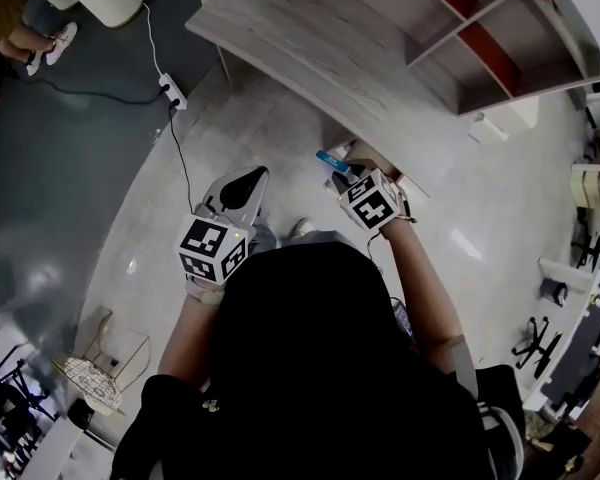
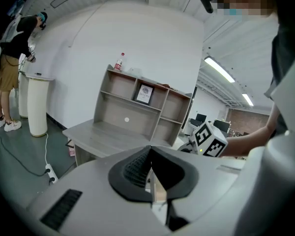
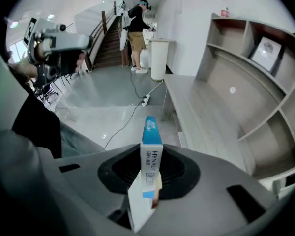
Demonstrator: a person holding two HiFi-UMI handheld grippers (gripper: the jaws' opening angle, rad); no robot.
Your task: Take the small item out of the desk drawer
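Note:
My right gripper (image 1: 342, 175) is shut on a small white and blue box (image 1: 332, 159), held in the air just in front of the grey desk (image 1: 310, 48). In the right gripper view the box (image 3: 150, 151) stands on edge between the jaws of the right gripper (image 3: 150, 181). A brown opening under the desk edge beside the box looks like the drawer (image 1: 372, 155); its inside is hidden. My left gripper (image 1: 246, 181) hangs to the left over the floor, jaws together, holding nothing. In its own view the left gripper (image 2: 151, 173) points at the desk (image 2: 103, 134).
A shelf unit (image 2: 137, 107) stands on the desk top. A power strip (image 1: 172, 91) with cables lies on the floor left of the desk. A white pedestal (image 2: 38, 104) and a standing person (image 3: 136, 31) are farther off. A chair (image 1: 100, 363) stands behind me at left.

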